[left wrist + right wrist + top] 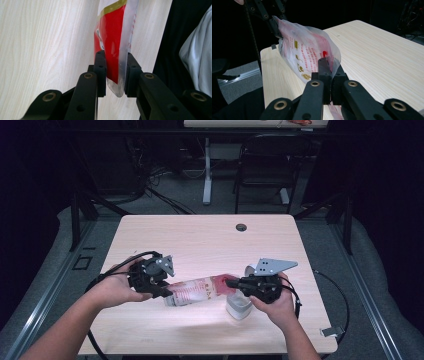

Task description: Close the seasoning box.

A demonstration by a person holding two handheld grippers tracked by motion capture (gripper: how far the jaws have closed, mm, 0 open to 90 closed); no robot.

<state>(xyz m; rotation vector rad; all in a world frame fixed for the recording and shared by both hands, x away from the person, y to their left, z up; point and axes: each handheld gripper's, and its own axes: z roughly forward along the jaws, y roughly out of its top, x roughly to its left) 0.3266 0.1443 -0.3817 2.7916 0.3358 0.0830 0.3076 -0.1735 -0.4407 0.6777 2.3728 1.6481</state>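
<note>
A red-and-white printed plastic pouch (200, 290) with clear sealed edges hangs stretched lengthwise just above the pale wooden table, its red end toward the right, its white, text-covered end toward the left. A small white plastic container (239, 307) stands on the table beneath its red end.

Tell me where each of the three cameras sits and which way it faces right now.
High view: above the person's side, looking forward and down on the table; both forearms, left gripper and right gripper hold the pouch over a white container.
Left gripper view: rides that gripper, looking along its fingers at the pouch's end.
Right gripper view: looks along its fingers, shut on the pouch.
All share the pouch and tabletop.
</note>
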